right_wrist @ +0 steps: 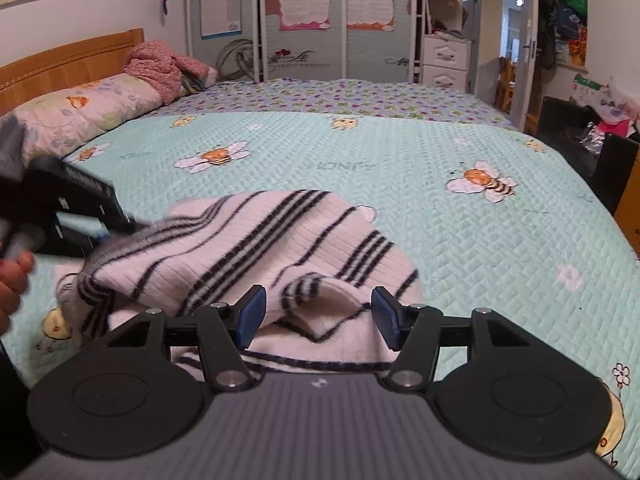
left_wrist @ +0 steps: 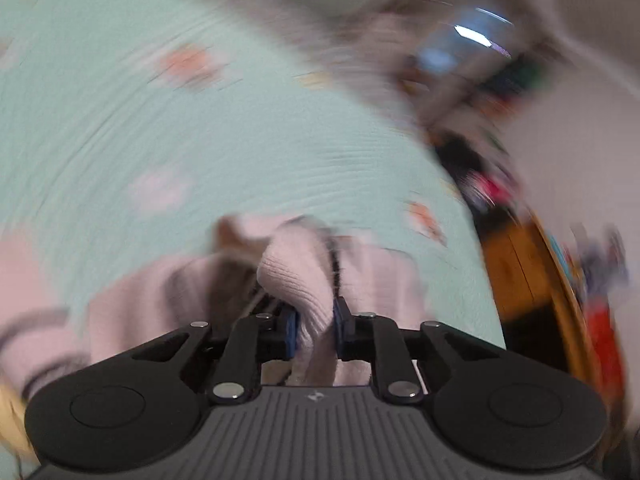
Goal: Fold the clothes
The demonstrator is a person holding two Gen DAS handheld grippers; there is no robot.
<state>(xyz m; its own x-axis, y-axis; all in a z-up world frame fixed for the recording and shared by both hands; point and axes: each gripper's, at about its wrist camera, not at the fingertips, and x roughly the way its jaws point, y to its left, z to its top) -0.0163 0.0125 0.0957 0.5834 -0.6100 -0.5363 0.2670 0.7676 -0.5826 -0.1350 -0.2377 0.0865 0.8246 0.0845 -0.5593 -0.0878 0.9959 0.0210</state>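
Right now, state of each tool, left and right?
Left tool: shut on a fold of the pink striped sweater.
Right tool: open, holding nothing; the sweater lies between its pads untouched.

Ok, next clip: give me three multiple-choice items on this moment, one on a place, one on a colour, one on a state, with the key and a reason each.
1. Where does the striped sweater lie?
A. on the bee-print bedspread
B. on the floor
C. in a drawer

2. What colour are the sweater's stripes?
A. red
B. dark, near black
C. yellow

3. How does the right gripper stand?
A. shut on a pillow
B. shut with nothing in it
C. open, jaws apart over the sweater

Key: 1 A, the sweater rests on the green quilt; 2 B, dark bands cross the pale pink knit; 3 C, a wide gap shows between its blue pads, while the left gripper pinches a fold of the knit.
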